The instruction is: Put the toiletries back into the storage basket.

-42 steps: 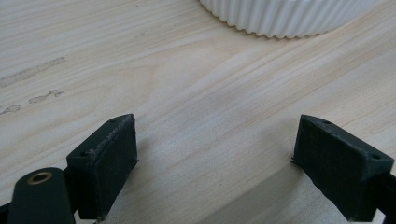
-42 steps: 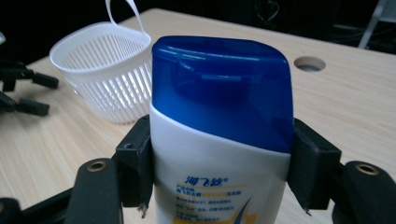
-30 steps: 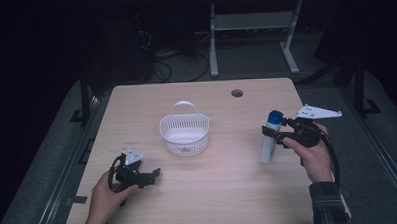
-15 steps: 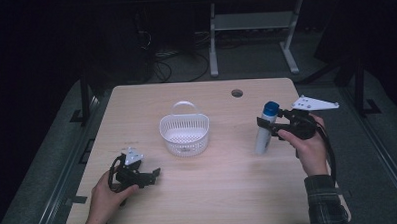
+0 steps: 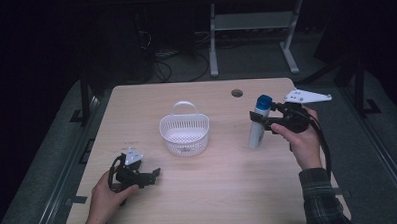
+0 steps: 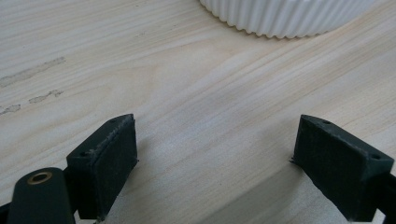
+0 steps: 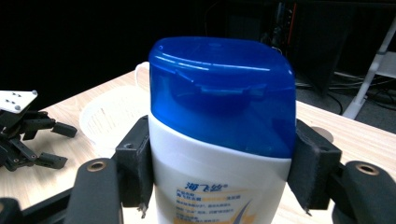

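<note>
The bottle [image 7: 219, 140] is glossy smooth plastic with a blue cap; the basket [image 5: 184, 135] is white ribbed plastic; the table [image 6: 187, 84] is matt pale wood.

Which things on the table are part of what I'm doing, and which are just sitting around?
In use:
- bottle, clamped in the right gripper
- white basket, probably

Idle:
- left gripper, open on the table

1. A pale wooden rectangular table [image 5: 209, 191] with a round cable hole [image 5: 237, 93] near its far edge.
2. Grey carpeted floor [image 5: 53, 167] surrounds it.
3. Behind, a dark room holds a grey metal stand [image 5: 253, 25] and tangled black cables [image 5: 167, 55].
</note>
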{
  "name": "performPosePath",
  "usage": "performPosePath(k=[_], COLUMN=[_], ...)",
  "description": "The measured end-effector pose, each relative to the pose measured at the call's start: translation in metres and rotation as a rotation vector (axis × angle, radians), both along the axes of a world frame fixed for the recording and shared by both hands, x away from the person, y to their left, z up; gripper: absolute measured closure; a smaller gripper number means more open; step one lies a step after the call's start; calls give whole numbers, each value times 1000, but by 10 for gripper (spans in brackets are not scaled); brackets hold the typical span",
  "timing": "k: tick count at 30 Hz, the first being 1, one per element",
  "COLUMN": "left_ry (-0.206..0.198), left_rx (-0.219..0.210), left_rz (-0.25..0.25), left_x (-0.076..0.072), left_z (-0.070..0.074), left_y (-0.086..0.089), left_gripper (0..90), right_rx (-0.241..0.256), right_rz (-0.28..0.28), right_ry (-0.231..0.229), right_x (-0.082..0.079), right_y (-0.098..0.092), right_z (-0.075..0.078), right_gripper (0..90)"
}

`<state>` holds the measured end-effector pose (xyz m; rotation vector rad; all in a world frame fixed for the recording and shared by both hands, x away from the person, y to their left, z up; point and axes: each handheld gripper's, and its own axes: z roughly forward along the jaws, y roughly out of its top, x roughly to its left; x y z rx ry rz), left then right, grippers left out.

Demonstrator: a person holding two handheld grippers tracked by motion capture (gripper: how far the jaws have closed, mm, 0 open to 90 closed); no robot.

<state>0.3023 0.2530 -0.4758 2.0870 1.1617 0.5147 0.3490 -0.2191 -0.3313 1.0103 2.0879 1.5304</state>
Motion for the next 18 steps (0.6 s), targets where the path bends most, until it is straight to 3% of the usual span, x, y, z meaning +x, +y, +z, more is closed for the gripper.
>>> performPosePath(k=[18], left_ry=[3], left_rx=[3], left_rz=[-2], left_x=[0], left_z=[0], left_y=[0], left_gripper=[126], right_rx=[-14], right_rz=[47], right_ry=[-19], right_x=[15], right_y=[35], right_z=[13], right_gripper=[345])
